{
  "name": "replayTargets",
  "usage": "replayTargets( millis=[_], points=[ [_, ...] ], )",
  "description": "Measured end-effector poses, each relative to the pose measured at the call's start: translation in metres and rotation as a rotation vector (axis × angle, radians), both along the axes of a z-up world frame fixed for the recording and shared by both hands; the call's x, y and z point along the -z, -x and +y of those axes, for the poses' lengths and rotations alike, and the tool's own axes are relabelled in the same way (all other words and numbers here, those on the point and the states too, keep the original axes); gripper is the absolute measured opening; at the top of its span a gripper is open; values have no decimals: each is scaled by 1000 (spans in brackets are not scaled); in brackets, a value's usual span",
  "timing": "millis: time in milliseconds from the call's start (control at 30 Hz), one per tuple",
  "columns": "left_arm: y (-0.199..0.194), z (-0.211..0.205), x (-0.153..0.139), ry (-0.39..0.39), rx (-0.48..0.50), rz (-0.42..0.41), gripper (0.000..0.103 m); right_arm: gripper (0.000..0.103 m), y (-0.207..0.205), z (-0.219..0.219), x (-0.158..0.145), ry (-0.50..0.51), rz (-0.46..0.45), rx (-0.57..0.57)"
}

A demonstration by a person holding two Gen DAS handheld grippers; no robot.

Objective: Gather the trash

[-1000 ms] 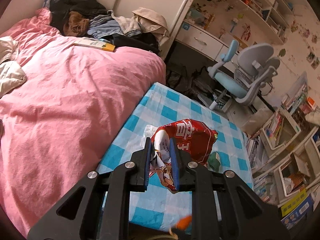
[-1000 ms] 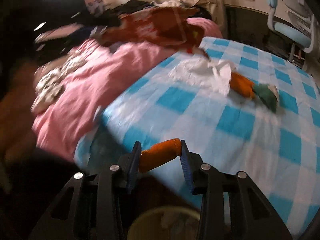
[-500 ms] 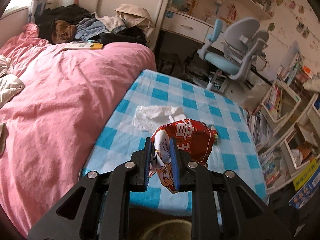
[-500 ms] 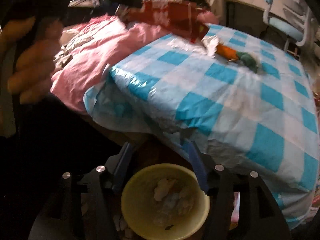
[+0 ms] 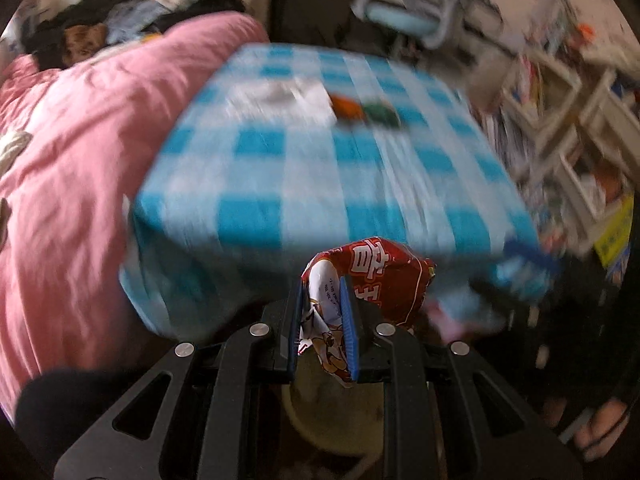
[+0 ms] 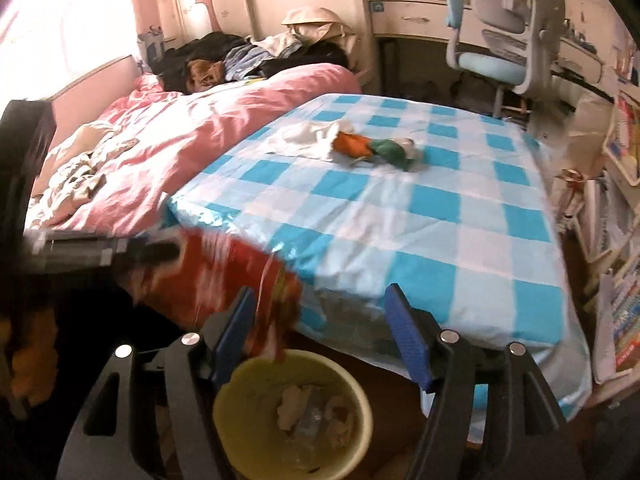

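Red snack wrapper (image 5: 372, 280) sits clenched in my left gripper (image 5: 323, 328), low in the frame above the yellow bin (image 6: 294, 412) so it can drop in. My right gripper (image 6: 320, 336) is spreading its jaws with nothing between them, while tissue (image 6: 308, 136) and scraps wait on the checked table (image 6: 420, 216), centre frame.

Both wrist cameras sit low at the near edge of the checked table (image 6: 400, 208), tilted down and facing the far desk chair (image 6: 500, 52). The 2 views share the table, the pink bed (image 5: 80, 152) on the left, and the yellow bin (image 6: 256, 372) below.
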State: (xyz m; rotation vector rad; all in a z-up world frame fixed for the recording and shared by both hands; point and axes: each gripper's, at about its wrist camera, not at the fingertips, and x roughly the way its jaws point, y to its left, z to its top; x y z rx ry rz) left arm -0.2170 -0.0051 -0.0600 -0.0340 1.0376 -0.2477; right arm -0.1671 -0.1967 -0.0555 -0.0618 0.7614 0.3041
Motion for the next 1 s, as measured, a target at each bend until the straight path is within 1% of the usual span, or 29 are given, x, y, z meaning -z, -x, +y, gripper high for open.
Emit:
replayTargets(
  millis=[67,133,167,200,233,267,300,367,433,500,567,633,700,800,900,933,1000],
  points=[
    [12,-11,9,-31,60,52,21,71,3,-2,0,39,-4,3],
    [22,-17,14,-61,87,74,33,73,6,-2,1,81,-8,4],
    [24,-17,13,-66,82,73,38,75,7,-2,3,104,-9,5],
    [25,-15,11,-64,69,65,49,76,7,-3,4,118,-9,7],
    [24,-13,8,-60,57,58,56,77,5,-3,6,131,-5,11],
    [22,-8,4,-53,36,51,57,77,6,-3,8,136,-2,13],
    [18,-6,0,-54,21,44,58,77,6,-3,9,143,1,15],
    [10,-1,-13,-76,-20,-8,61,79,4,-1,13,160,4,19],
    [-2,2,-29,-85,-60,-61,69,83,3,1,15,171,0,26],
    [-16,6,-46,-67,-99,-113,75,86,1,4,17,180,-10,36],
    [-31,6,-63,-56,-128,-163,76,88,1,7,17,196,-36,55],
    [-47,4,-74,-48,-135,-192,79,93,1,9,15,208,-75,86],
    [-66,0,-82,-43,-129,-204,79,95,-1,9,12,197,-113,116],
    [-88,-5,-89,-44,-112,-219,80,95,-5,11,11,196,-139,139],
    [-102,-6,-86,-29,-106,-218,84,95,-9,14,12,202,-149,148],
    [-105,-5,-82,-24,-103,-208,86,95,-11,15,13,203,-150,150],
    [-110,-3,-73,-18,-104,-180,87,95,-14,16,16,205,-139,150]
  ],
)
